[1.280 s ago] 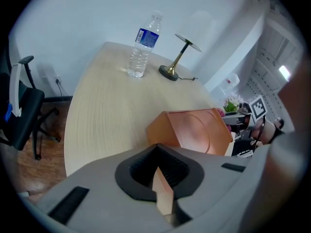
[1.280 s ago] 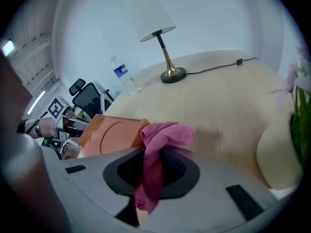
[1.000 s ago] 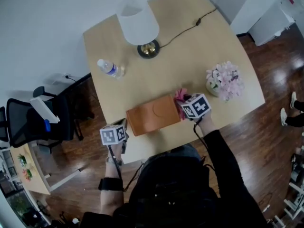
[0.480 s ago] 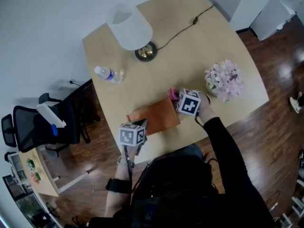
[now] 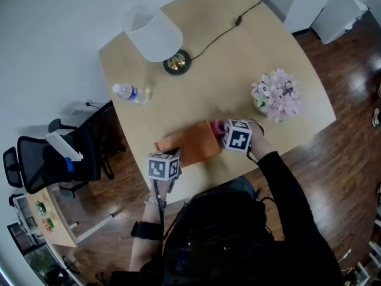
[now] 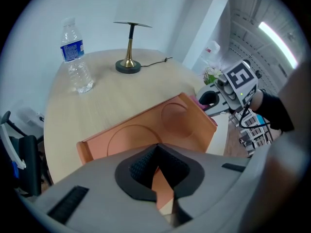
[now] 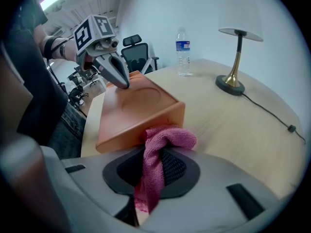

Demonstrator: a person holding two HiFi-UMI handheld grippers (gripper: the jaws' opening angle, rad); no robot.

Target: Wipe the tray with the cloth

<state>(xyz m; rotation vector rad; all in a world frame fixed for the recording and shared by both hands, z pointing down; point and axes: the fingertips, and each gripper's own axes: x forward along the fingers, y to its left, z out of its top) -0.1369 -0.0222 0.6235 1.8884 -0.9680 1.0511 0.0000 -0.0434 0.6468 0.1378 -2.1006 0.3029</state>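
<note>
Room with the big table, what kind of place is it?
Probably an office or meeting room: a black swivel chair stands beside a large wooden table with a lamp on it, and the walls are plain white.

One tray [image 5: 189, 146], one cloth [image 7: 164, 139], one lamp [image 5: 153, 31], one bottle [image 5: 128, 92].

Head view: cloth [image 5: 218, 127] mostly hidden behind right gripper [image 5: 222, 130]. Tray [image 5: 193, 143] near left corner covered by left gripper [image 5: 177, 154]. Table [image 5: 238, 64] near edge hidden under person's head and shoulders. Bottle [image 5: 128, 92] label too small to read. Right gripper view: cloth tail vanishes between jaws.
</note>
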